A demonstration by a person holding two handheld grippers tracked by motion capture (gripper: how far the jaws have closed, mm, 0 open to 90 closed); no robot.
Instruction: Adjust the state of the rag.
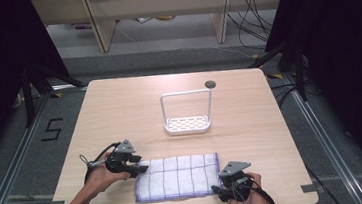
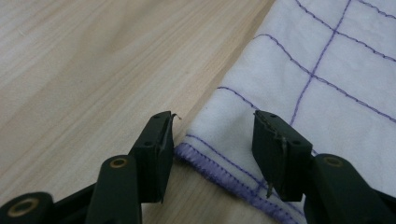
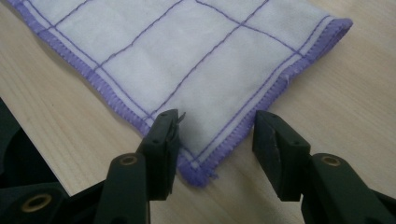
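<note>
A white rectangular cloth with a purple stitched grid and purple hemmed edge (image 1: 177, 177) lies flat on the pale wooden tabletop (image 1: 119, 108), between the two hand-held tools.

The left gripper (image 1: 143, 169) sits at the cloth's left end, low against the tabletop. In the left gripper view its jaws stand apart around a corner of the cloth (image 2: 303, 84): the purple hem runs just ahead of and between them, one jaw over bare wood beside the hem, the other above the white fabric. The pads do not press on the fabric; a clear gap shows on each side.

The right gripper (image 1: 220, 194) rests at the cloth's near right corner. In the right gripper view its jaws are likewise apart, with the hemmed corner (image 3: 205, 172) lying between them. One jaw stands over the hem on one side of the corner; the other is over bare wood just beyond the opposite hem. Nothing is clamped.

Well ahead of both grippers, beyond the far edge of the cloth, a white plastic rack with a perforated base and a tall wire loop handle (image 1: 187, 124) stands upright on the tabletop, apart from the cloth.
</note>
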